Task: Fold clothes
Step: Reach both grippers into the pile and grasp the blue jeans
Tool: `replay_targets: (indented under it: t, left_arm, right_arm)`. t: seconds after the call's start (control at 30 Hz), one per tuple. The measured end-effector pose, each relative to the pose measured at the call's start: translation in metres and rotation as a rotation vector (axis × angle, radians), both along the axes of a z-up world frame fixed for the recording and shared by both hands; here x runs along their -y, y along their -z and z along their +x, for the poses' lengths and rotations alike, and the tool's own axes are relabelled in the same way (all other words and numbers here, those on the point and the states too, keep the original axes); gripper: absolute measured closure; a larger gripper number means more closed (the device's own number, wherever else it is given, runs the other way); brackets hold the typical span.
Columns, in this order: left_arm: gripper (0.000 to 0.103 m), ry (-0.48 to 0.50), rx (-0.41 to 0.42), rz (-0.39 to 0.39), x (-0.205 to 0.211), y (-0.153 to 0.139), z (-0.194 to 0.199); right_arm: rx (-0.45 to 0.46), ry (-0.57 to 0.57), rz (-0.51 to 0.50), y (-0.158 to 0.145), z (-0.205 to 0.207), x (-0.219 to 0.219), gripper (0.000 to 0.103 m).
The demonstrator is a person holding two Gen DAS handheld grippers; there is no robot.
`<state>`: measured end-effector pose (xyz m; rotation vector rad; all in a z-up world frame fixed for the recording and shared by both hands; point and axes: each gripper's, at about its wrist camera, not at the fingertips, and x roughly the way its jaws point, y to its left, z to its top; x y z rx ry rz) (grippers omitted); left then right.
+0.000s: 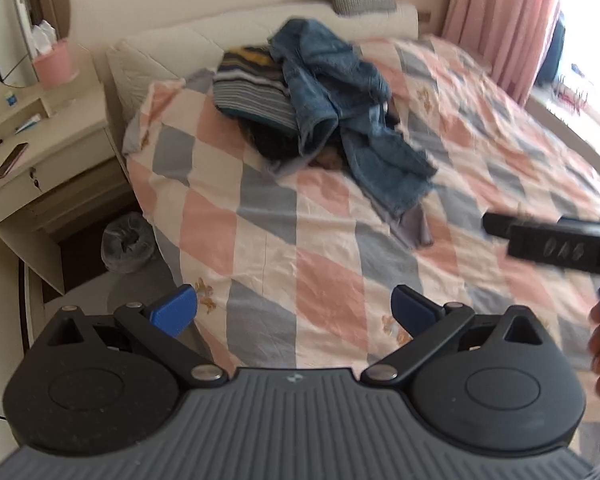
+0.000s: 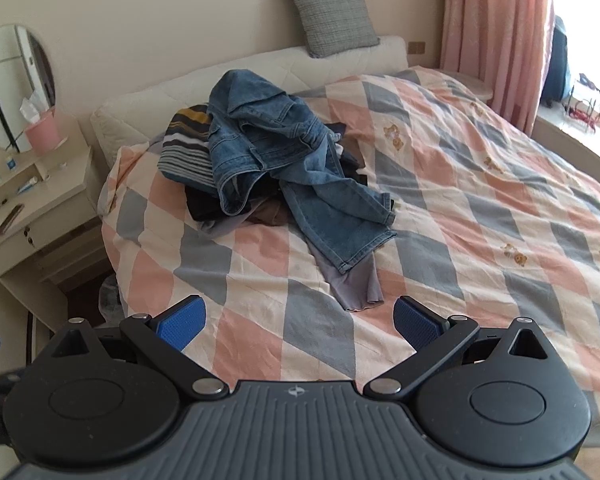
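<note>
A bed (image 2: 480, 208) under a checked pink, grey and cream quilt fills the room. On its far left part lies a heap of clothes: a denim jacket (image 2: 276, 148) on top, a striped top (image 2: 186, 144) to its left, dark items beneath, and a grey garment (image 2: 358, 284) trailing nearest. A nightstand (image 2: 40, 216) stands left of the bed. Near, above the quilt and apart from the heap, the left gripper (image 1: 294, 310) and right gripper (image 2: 300, 322) hang with fingers spread wide, empty.
</note>
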<state>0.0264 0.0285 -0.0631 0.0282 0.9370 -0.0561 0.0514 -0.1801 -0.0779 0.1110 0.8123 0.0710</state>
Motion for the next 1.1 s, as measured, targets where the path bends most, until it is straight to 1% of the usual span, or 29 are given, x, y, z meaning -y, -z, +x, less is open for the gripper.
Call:
replay_targets:
  t: [0.2, 0.27, 0.33, 0.47, 0.53, 0.6, 0.63, 0.7, 0.8, 0.87, 0.9, 0.93, 0.97, 1.0, 1.1]
  left_arm:
    - [0.001, 0.077, -0.072, 0.012, 0.007, 0.024, 0.046]
    - [0.001, 0.102, -0.072, 0.023, 0.009, 0.029, 0.066]
    - [0.001, 0.121, -0.065, 0.038, 0.010, 0.033, 0.087]
    - [0.001, 0.119, -0.034, 0.053, 0.005, 0.039, 0.130]
    - [0.001, 0.111, -0.025, 0.079, 0.002, 0.045, 0.153]
    - [0.003, 0.124, -0.040, 0.101, -0.002, 0.052, 0.178]
    - [0.004, 0.131, -0.050, 0.094, -0.006, 0.053, 0.191]
    - [0.004, 0.142, -0.066, 0.059, -0.015, 0.055, 0.219]
    - [0.004, 0.165, -0.071, -0.052, -0.034, 0.051, 0.265]
    - [0.006, 0.163, -0.078, -0.120, -0.048, 0.050, 0.301]
    - [0.011, 0.157, -0.081, -0.148, -0.054, 0.050, 0.320]
    - [0.017, 0.151, -0.081, -0.172, -0.061, 0.049, 0.339]
    - [0.019, 0.139, -0.079, -0.190, -0.065, 0.049, 0.358]
    - [0.024, 0.124, -0.076, -0.209, -0.068, 0.049, 0.377]
    - [0.032, 0.074, -0.082, -0.293, -0.083, 0.053, 0.435]
  right_arm:
    - [0.005, 0.096, 0.066, 0.015, 0.023, 0.019, 0.000]
    - [0.027, 0.120, 0.082, 0.019, 0.031, 0.022, 0.000]
    - [0.041, 0.137, 0.078, 0.025, 0.042, 0.023, 0.000]
    - [0.019, 0.140, 0.075, 0.039, 0.076, 0.017, 0.000]
    - [0.002, 0.137, 0.074, 0.047, 0.097, 0.010, 0.000]
    - [-0.014, 0.125, 0.083, 0.055, 0.120, 0.002, 0.000]
    - [-0.021, 0.116, 0.089, 0.059, 0.132, -0.001, 0.000]
    - [-0.037, 0.100, 0.099, 0.067, 0.157, -0.009, 0.000]
    - [-0.066, 0.086, 0.094, 0.074, 0.199, -0.022, 0.000]
    - [-0.066, 0.085, 0.111, 0.076, 0.228, -0.028, 0.001]
    - [-0.064, 0.085, 0.132, 0.076, 0.243, -0.030, 0.002]
    - [-0.061, 0.088, 0.164, 0.075, 0.259, -0.031, 0.005]
    - [-0.060, 0.092, 0.200, 0.075, 0.274, -0.031, 0.007]
    - [-0.057, 0.096, 0.237, 0.074, 0.289, -0.031, 0.011]
    - [-0.034, 0.104, 0.351, 0.071, 0.335, -0.026, 0.018]
